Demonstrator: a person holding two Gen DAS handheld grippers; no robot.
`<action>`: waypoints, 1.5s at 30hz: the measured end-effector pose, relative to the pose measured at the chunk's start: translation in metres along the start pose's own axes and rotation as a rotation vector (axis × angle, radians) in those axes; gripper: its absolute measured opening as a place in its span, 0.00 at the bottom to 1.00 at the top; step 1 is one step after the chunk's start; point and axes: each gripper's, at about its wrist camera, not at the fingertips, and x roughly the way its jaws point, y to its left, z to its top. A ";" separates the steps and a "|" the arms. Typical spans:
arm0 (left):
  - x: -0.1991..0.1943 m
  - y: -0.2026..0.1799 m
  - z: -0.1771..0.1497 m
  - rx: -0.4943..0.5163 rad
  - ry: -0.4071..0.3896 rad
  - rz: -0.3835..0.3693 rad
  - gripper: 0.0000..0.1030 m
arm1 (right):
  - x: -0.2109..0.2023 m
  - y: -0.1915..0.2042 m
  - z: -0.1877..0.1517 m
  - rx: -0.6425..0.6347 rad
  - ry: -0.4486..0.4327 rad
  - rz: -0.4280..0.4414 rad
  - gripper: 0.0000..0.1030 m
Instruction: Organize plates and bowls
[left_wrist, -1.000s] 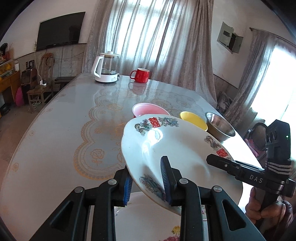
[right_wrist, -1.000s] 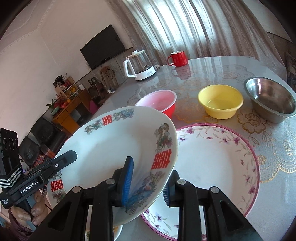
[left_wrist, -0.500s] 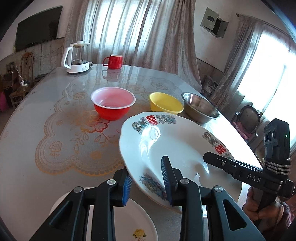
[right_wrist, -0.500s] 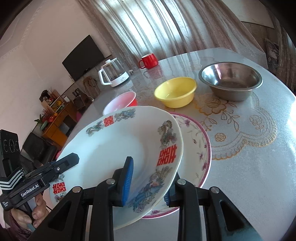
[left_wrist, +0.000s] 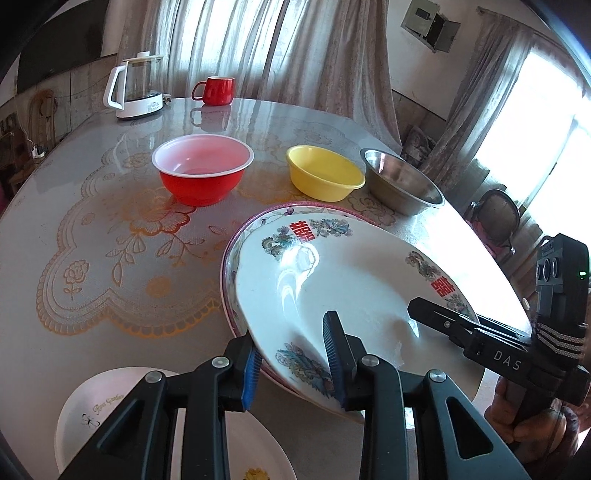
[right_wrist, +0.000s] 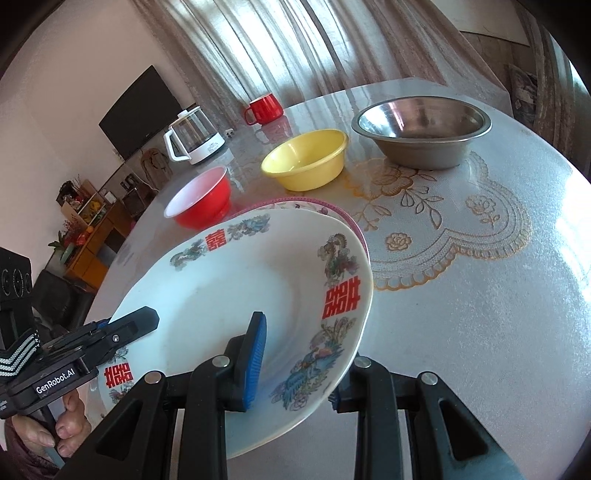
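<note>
We held the white double-happiness plate (left_wrist: 354, 280) at mid-frame, our left gripper (left_wrist: 291, 363) clamped on its near rim and our right gripper (right_wrist: 295, 365) clamped on the opposite rim, just above the pink-rimmed plate (left_wrist: 231, 254) peeking out beneath it. To do this well, we judged, we should level the plate, centre it over the lower one, lower both sides together and let go only once it sat flat. Across the upper frame, the red bowl (left_wrist: 202, 168), yellow bowl (left_wrist: 325, 177) and steel bowl (left_wrist: 400, 181) all looked empty. A small white plate (left_wrist: 96, 410) lay lower left.
</note>
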 end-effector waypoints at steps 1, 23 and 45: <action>0.001 0.001 0.000 -0.005 0.004 0.002 0.32 | 0.000 0.000 0.000 -0.001 0.000 -0.002 0.27; 0.012 0.012 0.006 -0.047 0.006 0.026 0.31 | 0.001 0.010 0.004 -0.095 0.001 -0.105 0.30; -0.006 0.018 0.013 -0.027 -0.040 0.087 0.37 | 0.008 0.017 0.003 -0.154 0.025 -0.162 0.30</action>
